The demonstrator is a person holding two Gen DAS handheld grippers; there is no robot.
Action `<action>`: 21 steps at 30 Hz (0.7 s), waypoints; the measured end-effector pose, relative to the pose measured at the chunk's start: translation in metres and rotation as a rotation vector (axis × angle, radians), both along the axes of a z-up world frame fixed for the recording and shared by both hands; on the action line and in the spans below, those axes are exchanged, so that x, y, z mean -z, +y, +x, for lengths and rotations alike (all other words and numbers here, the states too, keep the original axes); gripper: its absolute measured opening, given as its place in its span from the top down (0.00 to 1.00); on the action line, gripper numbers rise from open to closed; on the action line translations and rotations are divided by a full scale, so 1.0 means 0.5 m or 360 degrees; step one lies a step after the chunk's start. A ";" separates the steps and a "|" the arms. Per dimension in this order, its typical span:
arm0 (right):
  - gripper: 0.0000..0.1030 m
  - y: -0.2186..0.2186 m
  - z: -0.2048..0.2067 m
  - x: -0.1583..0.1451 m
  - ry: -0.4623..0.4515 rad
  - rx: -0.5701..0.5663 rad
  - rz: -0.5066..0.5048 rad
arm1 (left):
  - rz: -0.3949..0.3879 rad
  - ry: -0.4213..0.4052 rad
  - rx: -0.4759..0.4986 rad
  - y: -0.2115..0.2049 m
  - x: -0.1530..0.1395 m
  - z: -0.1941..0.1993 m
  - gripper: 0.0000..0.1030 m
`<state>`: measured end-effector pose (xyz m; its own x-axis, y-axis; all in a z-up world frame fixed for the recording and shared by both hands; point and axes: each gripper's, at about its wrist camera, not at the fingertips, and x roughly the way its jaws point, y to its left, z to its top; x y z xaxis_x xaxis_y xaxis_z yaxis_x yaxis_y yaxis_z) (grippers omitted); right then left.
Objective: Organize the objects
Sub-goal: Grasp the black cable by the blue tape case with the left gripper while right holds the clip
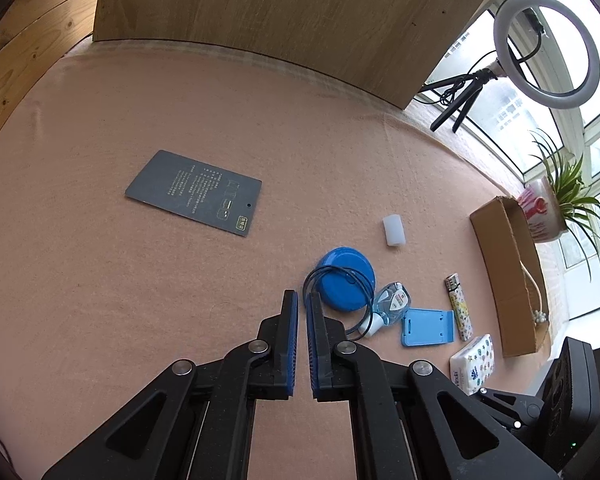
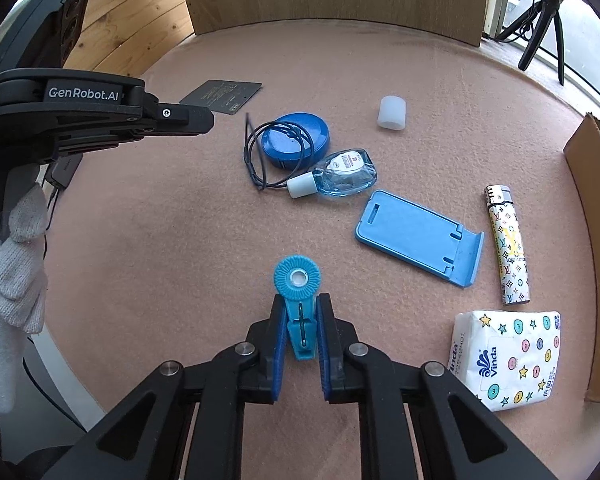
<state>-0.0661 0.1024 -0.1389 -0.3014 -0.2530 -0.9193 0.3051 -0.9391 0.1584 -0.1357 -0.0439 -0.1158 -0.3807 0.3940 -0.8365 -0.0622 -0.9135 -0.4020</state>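
Note:
My right gripper [image 2: 301,300] is shut on a light blue plastic clip [image 2: 299,300] with a round toothed head, held just above the pink mat. My left gripper [image 1: 303,300] is shut and empty, hovering above the mat left of the blue round case [image 1: 346,278]; it also shows at the left of the right wrist view [image 2: 196,118]. Ahead of the clip lie the blue round case [image 2: 296,140] with a black cord, a small clear sanitizer bottle [image 2: 344,174], a blue phone stand [image 2: 416,236], a patterned lighter [image 2: 506,244], a tissue pack [image 2: 508,360] and a white cylinder [image 2: 391,113].
A dark card [image 1: 194,192] lies on the mat at the left. An open cardboard box [image 1: 508,272] stands at the right edge, with a potted plant [image 1: 556,204] and a ring light [image 1: 548,48] behind it. A wooden board [image 1: 280,12] stands at the back.

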 end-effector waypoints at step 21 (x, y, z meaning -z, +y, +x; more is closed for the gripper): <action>0.88 0.056 0.018 -0.033 0.0031 0.0091 -0.0076 | -0.0220 -0.0008 0.0211 0.088 0.063 -0.043 0.49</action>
